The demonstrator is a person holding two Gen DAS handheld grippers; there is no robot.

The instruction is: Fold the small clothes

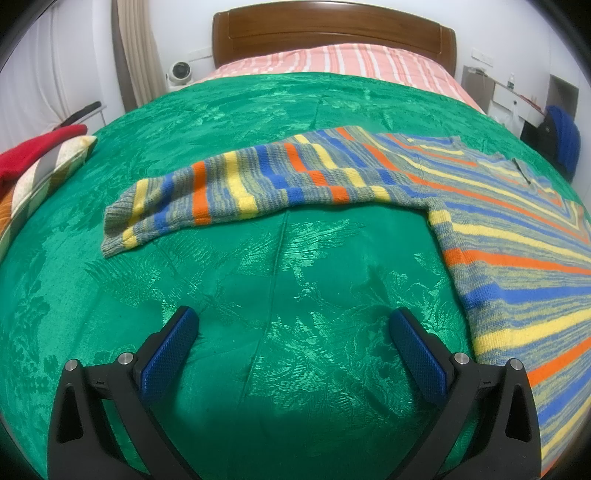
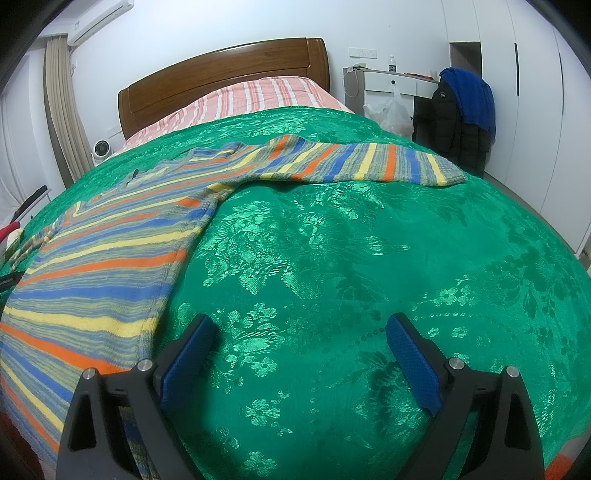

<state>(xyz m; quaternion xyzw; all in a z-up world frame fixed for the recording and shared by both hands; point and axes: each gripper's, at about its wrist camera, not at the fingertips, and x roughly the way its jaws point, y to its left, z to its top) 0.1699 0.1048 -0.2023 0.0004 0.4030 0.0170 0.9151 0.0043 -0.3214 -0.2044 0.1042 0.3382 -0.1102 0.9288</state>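
A striped knit sweater [image 1: 517, 236] in blue, yellow, orange and grey lies flat on the green bedspread [image 1: 258, 277]. In the left wrist view its body fills the right side and one sleeve [image 1: 229, 192] stretches left. My left gripper [image 1: 293, 325] hovers open over bare bedspread, below that sleeve and left of the body's edge. In the right wrist view the sweater body [image 2: 103, 266] lies at left and the other sleeve [image 2: 369, 162] reaches right. My right gripper [image 2: 301, 332] is open, just right of the sweater's hem, with nothing between its fingers.
A wooden headboard [image 1: 332, 33] and pink striped sheet [image 1: 351, 62] are at the far end. A patterned pillow with a red cloth [image 1: 40, 147] sits at the left edge. A desk, plastic bag and hanging jackets [image 2: 461, 110] stand right of the bed.
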